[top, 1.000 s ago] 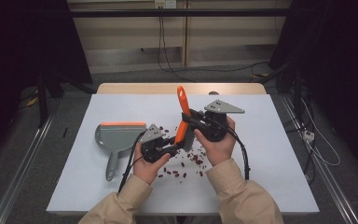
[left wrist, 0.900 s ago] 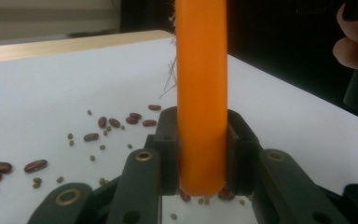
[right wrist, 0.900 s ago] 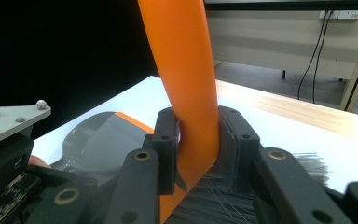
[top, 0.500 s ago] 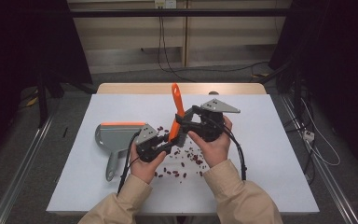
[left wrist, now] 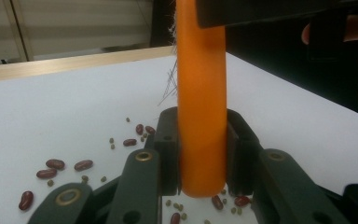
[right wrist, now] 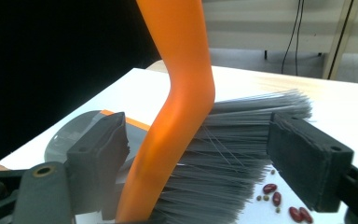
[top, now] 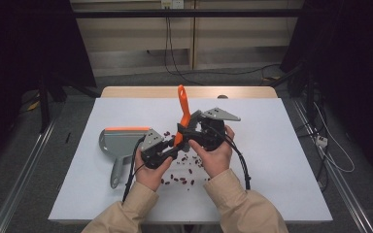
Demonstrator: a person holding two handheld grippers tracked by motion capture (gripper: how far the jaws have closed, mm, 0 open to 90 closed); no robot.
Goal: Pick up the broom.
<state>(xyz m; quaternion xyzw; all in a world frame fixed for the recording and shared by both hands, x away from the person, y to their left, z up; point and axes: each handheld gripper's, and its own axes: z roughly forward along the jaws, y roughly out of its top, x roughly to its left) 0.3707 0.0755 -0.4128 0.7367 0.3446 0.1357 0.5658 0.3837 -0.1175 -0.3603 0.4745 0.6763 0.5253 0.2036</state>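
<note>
Left claw (left wrist: 200, 154) clamped on orange brush handle (top: 182, 109) mid-bench, right claw (right wrist: 214, 163) apart around bristles, dustpan (top: 121, 141) at 9 o'clock; light, stiff handle, floppy bristles, so best gripped low on handle.

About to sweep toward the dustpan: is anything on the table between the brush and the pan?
Nothing visible blocks it. Bare table separates the brush, clamped by the left tool, from the dustpan; only scattered beans.
</note>
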